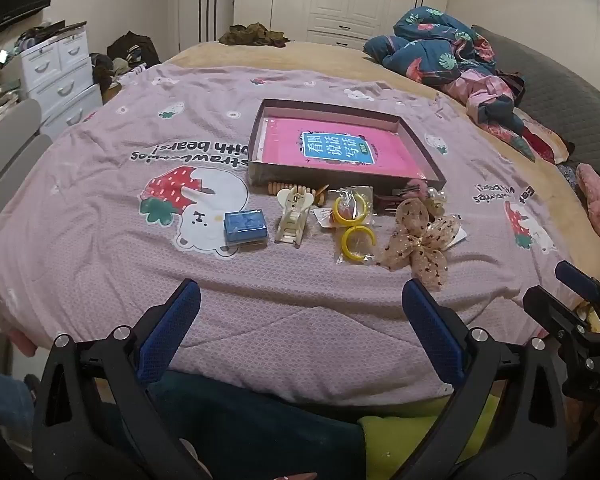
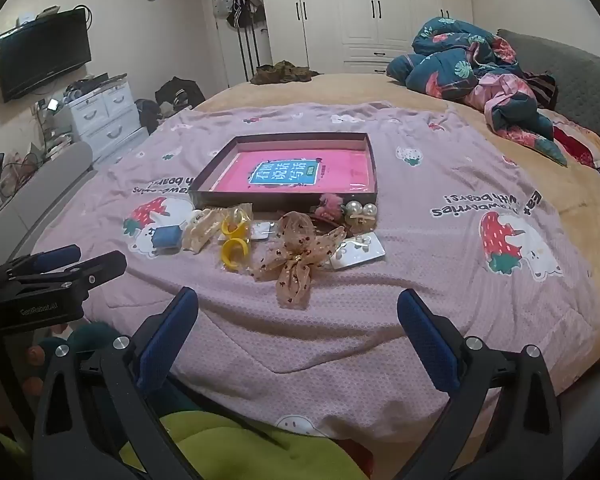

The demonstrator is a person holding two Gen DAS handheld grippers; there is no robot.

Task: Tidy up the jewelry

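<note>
Jewelry and hair pieces lie in a loose row on the lilac bedspread (image 1: 100,240), none of them yet inside the shallow dark box (image 1: 340,142) behind the row, so by the look of it the sorting has not begun.

From the left wrist view, the left gripper (image 1: 300,304) hangs low over the near edge of the bed with its jaws spread wide and nothing between them. Ahead of the jaws, well apart from them, sit a small blue case (image 1: 246,226), a cream claw clip (image 1: 293,216), a clear packet of yellow hoop earrings (image 1: 354,224) and a spotted tan bow (image 1: 420,240); the bow lies nearest the right-hand jaw. The box holds only a pink booklet (image 1: 332,146).

From the right wrist view, the right gripper (image 2: 298,306) is likewise wide open and empty. The bow (image 2: 300,256) lies just ahead, roughly between the jaw lines. Beyond it, beside the box wall, are a pink fluffy piece (image 2: 328,204), pearl pieces (image 2: 360,210) and a white earring card (image 2: 358,254). The left gripper (image 2: 96,264) shows off to the left side.

Everything remains to be placed.
</note>
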